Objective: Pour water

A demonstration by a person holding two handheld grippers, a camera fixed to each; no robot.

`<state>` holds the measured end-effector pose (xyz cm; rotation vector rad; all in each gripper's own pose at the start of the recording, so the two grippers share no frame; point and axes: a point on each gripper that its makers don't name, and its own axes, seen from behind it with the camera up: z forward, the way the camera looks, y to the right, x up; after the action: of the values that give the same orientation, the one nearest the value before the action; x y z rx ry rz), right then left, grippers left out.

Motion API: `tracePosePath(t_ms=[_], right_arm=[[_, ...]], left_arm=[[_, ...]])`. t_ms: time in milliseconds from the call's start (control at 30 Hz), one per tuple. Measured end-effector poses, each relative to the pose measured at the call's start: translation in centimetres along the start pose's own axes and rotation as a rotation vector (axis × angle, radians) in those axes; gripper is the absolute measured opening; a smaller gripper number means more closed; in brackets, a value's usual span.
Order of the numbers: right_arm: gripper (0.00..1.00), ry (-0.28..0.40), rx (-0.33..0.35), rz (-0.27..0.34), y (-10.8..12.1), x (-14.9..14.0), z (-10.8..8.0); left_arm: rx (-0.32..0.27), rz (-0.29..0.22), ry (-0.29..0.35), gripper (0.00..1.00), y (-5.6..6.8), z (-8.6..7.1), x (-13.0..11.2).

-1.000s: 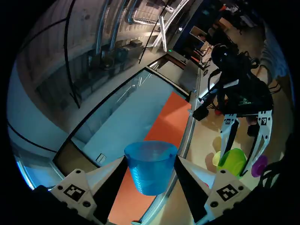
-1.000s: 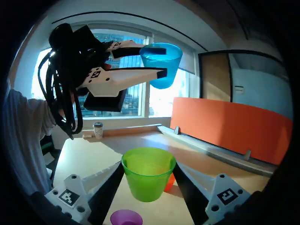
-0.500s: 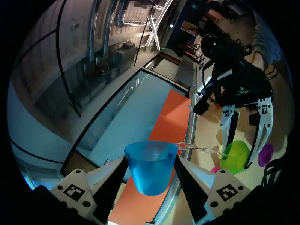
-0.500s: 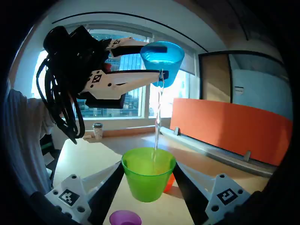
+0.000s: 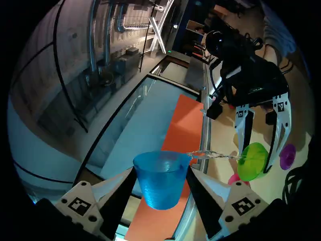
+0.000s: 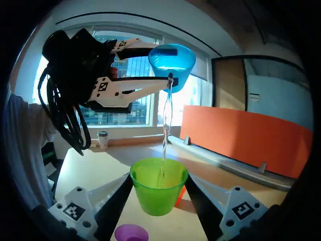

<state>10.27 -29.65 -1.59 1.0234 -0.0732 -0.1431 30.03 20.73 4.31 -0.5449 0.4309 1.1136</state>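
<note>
Left gripper [image 5: 161, 174] is pinching the tilted blue cup [image 5: 160, 193], lower centre. Right gripper [image 6: 159, 180] is clamping the green cup [image 6: 158, 199] beneath it. A thin water stream [image 6: 164, 128] is entering near the rim. Risk: either hand drifting sideways, or steeper tilting, is likely spilling onto the table [image 6: 94, 164].

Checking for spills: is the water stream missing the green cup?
No, in the right gripper view the stream from the blue cup falls inside the rim of the green cup.
</note>
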Motion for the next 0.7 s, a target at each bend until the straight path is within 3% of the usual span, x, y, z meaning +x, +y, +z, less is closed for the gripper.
tracePosePath(t_ms=[700], right_arm=[[0.91,0.014,-0.018,-0.003,0.57,0.60,-0.32]], left_arm=[[0.010,0.110,0.008,0.85,-0.39,-0.14,1.06]])
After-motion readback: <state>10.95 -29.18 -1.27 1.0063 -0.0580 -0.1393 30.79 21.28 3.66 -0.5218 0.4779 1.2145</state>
